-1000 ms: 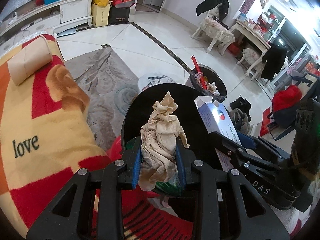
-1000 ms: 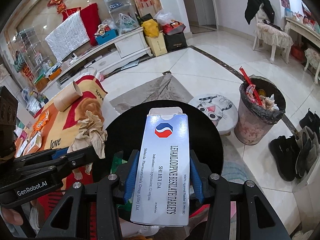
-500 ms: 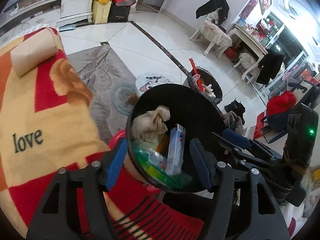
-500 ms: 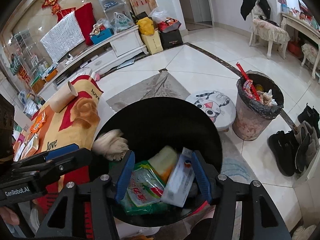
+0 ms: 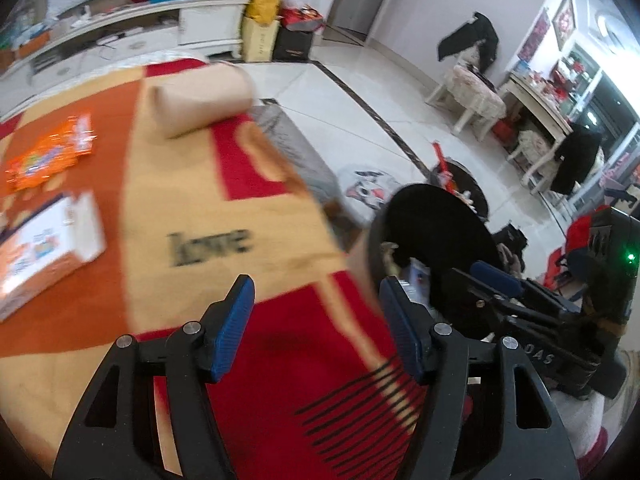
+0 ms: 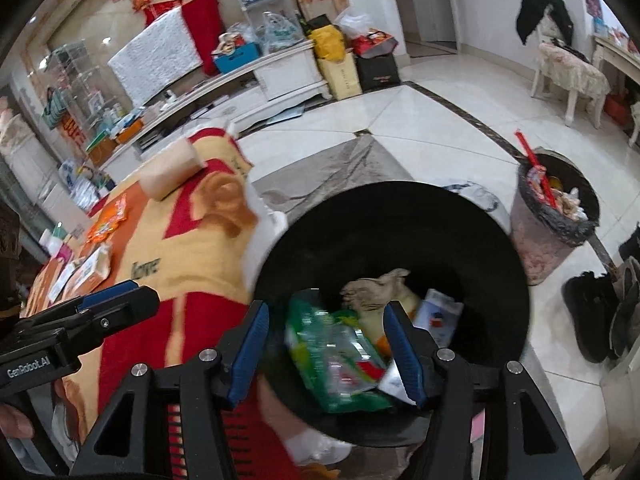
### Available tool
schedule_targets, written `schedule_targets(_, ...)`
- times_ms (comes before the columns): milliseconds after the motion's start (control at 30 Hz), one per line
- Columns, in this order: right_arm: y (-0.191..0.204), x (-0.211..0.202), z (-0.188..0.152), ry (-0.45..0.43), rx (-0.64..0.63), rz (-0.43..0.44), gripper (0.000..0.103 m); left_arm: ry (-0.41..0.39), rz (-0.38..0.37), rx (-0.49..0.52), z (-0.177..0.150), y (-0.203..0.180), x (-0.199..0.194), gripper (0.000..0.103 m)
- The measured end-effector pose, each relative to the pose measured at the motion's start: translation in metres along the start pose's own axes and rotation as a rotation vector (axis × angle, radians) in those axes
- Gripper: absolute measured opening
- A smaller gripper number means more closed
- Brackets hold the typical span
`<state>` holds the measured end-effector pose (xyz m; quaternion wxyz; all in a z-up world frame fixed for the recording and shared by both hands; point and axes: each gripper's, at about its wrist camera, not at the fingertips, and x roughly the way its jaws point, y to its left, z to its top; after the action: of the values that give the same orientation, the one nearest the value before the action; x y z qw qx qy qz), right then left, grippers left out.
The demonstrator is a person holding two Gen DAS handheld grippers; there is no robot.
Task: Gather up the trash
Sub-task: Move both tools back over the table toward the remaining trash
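My left gripper (image 5: 316, 296) is open and holds nothing, hanging over the red and yellow "love" blanket (image 5: 180, 208). My right gripper (image 6: 326, 316) hovers above the black bin (image 6: 400, 232) with its jaws opening and nothing gripped between them. Down in the bin lie the crumpled tan paper (image 6: 372, 290), the white and blue tablet box (image 6: 438, 314) and a green wrapper (image 6: 332, 344). On the blanket rest an orange wrapper (image 5: 48, 156), a white and orange box (image 5: 44, 248) and a tan cardboard roll (image 5: 200, 100). The left wrist view is blurred by motion.
A second bin (image 6: 556, 208), full, with a red stick poking out, stands on the tiled floor to the right. Dark shoes (image 6: 600, 312) lie beside it. A cat-print stool (image 5: 368, 188) sits behind the black bin. A white cabinet (image 6: 280, 76) lines the far wall.
Both grippers opened: the tan paper and the tablet box dropped into the black bin. My left gripper then swung left over the blanket; the right one shifted left a little.
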<state>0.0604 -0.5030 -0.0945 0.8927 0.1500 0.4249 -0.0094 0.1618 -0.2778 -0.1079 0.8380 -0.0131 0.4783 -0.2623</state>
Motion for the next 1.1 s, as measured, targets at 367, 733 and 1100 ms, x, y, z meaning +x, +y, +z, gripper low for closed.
schedule_targets(367,0.079,0.024,0.002,0.045,-0.131,0.083,0.063,-0.058,0.172,-0.152,-0.016,0.120,-0.055,0.064)
schedule_targets(733,0.145,0.063,0.014,0.100,-0.247,0.118,0.063,-0.118,0.386,-0.323,-0.029,0.243,-0.100,0.064)
schedule_targets(1100,0.179,0.082,0.023,0.127,-0.301,0.137,0.064,-0.148,0.491,-0.352,0.005,0.304,-0.101,0.067)
